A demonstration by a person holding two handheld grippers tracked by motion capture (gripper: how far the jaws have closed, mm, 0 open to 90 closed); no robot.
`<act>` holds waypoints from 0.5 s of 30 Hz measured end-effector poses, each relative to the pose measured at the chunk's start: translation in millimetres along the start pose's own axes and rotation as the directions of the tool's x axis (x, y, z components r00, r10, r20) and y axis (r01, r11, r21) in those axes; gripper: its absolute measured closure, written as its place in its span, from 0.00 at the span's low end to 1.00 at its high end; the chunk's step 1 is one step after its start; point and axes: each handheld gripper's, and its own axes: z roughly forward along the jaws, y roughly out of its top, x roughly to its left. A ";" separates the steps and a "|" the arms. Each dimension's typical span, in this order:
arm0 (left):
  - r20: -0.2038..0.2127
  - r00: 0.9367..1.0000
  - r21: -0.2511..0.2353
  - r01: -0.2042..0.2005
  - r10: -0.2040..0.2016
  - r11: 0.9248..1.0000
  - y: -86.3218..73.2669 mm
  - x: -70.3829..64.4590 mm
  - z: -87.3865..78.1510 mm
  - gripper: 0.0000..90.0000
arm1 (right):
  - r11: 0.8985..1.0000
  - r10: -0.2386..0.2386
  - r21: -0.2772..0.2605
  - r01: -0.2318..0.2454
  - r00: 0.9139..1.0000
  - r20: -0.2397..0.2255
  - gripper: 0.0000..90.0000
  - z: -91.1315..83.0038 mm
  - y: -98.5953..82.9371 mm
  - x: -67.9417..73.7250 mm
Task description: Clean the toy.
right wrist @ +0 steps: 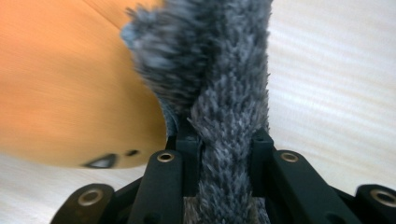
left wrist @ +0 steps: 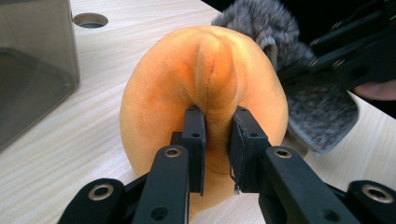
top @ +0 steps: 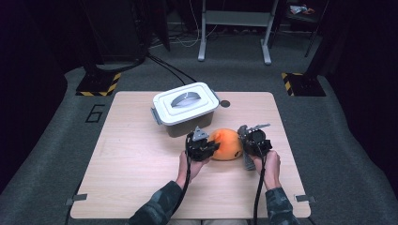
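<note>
An orange plush toy [top: 227,143] lies on the wooden table [top: 136,159], in front of a lidded box. My left gripper [top: 216,146] meets it from the left. In the left gripper view my left gripper [left wrist: 217,140] is shut on a raised fold of the orange plush [left wrist: 205,79]. A grey furry part [top: 248,161] hangs off the toy's right side. My right gripper [top: 244,140] is there, and in the right gripper view my right gripper [right wrist: 226,144] is shut on that grey fur [right wrist: 229,88], with the orange body [right wrist: 70,93] to its left.
A grey box with a white lid [top: 185,108] stands just behind the toy; its wall [left wrist: 32,70] is close on the left gripper's left. A round hole [top: 225,103] sits in the table near the far edge. Bare tabletop lies to the left and front.
</note>
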 end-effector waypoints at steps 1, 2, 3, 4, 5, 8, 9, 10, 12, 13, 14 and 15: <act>-0.001 1.000 0.000 0.001 -0.001 1.000 -0.1 0.1 0.0 0.86 | 1.000 0.006 0.009 -0.006 1.000 0.001 0.81 3.2 -1.4 -1.0; -0.002 1.000 0.000 0.001 -0.001 1.000 -0.2 0.1 0.0 0.86 | 1.000 0.014 0.026 -0.014 1.000 0.001 0.81 8.8 -3.6 -2.9; -0.002 1.000 0.000 0.001 -0.001 1.000 -0.2 0.1 0.0 0.86 | 1.000 0.014 0.026 -0.014 1.000 0.001 0.81 8.8 -3.6 -2.9; 0.001 1.000 0.001 0.003 -0.003 1.000 -0.5 0.4 -0.3 0.86 | 0.998 0.027 0.056 -0.027 1.000 0.001 0.81 17.0 -7.1 -4.4; 0.001 1.000 0.001 0.003 -0.003 1.000 -0.5 0.4 -0.3 0.86 | 0.998 0.027 0.056 -0.027 1.000 0.001 0.81 17.0 -7.1 -4.4; -0.002 1.000 -0.002 -0.002 0.002 1.000 -0.3 1.5 -1.3 0.86 | 0.997 0.039 0.074 -0.038 0.999 -0.011 0.82 20.9 -11.0 -8.8; -0.004 1.000 -0.002 0.000 0.000 1.000 -0.2 1.5 -1.6 0.86 | 0.997 0.037 0.070 -0.036 0.999 -0.008 0.82 17.4 -10.3 -10.1; -0.004 1.000 -0.002 0.000 0.000 1.000 -0.2 1.5 -1.6 0.86 | 0.997 0.037 0.070 -0.036 0.999 -0.008 0.82 17.4 -10.3 -10.1; -0.003 1.000 -0.012 0.012 -0.012 1.000 -0.3 1.0 -1.3 0.86 | 0.999 0.029 0.020 -0.029 1.000 0.005 0.82 -0.2 -4.9 -13.2; -0.003 1.000 -0.012 0.011 -0.011 1.000 -0.2 1.0 -1.2 0.86 | 1.000 0.027 -0.003 -0.027 1.000 0.011 0.82 -8.3 -1.8 -12.3; -0.002 1.000 -0.009 0.005 -0.006 1.000 -0.1 1.0 -1.1 0.86 | 0.999 0.025 -0.020 -0.025 1.000 0.009 0.82 -14.8 1.0 -10.9; 0.000 1.000 -0.005 0.002 -0.002 1.000 0.1 0.9 -1.1 0.86 | 0.998 0.024 -0.050 -0.023 1.000 0.006 0.82 -25.9 6.0 -6.1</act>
